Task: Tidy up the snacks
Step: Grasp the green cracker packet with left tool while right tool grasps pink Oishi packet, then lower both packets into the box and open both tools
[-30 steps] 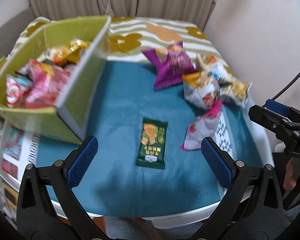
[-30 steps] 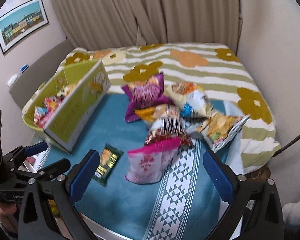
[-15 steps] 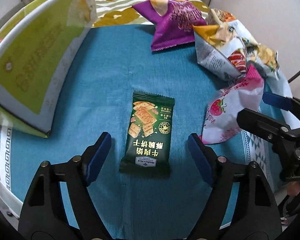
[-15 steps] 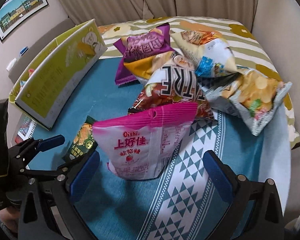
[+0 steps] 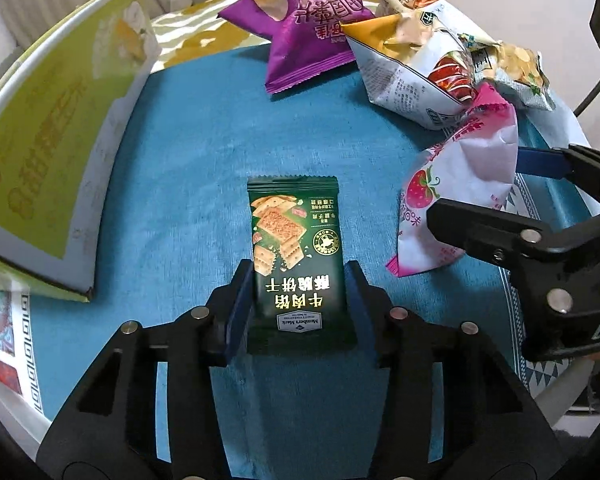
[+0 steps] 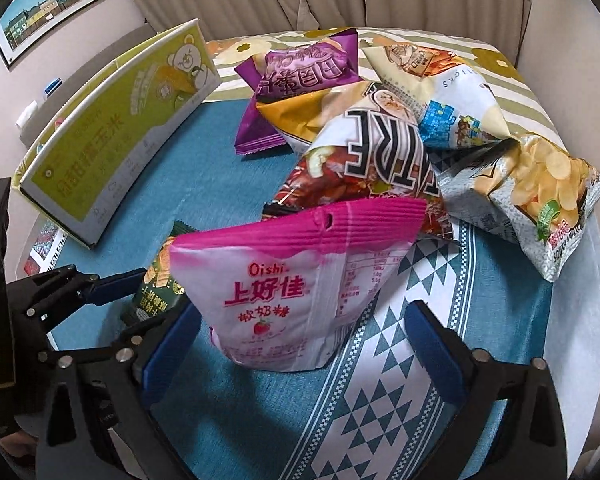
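A dark green cracker packet (image 5: pixel 296 256) lies flat on the blue cloth. My left gripper (image 5: pixel 298 280) has closed its blue pads on the packet's two long sides. The packet also shows in the right wrist view (image 6: pixel 156 288), with the left gripper (image 6: pixel 112 284) around it. A pink and white Oishi candy bag (image 6: pixel 296 288) stands between the open fingers of my right gripper (image 6: pixel 304 328), which does not touch it. In the left wrist view the bag (image 5: pixel 456 200) sits right of the packet, with the right gripper (image 5: pixel 500 196) open around it.
A yellow-green cardboard box (image 5: pixel 56 128) stands at the left (image 6: pixel 116 136). A purple bag (image 6: pixel 304 80), a foil chip bag (image 6: pixel 364 160) and other chip bags (image 6: pixel 540 188) pile up behind the pink bag. A white table edge (image 5: pixel 12 392) lies near left.
My left gripper came down over the green packet and closed onto its sides. My right gripper moved closer to the pink bag and now straddles it, still open.
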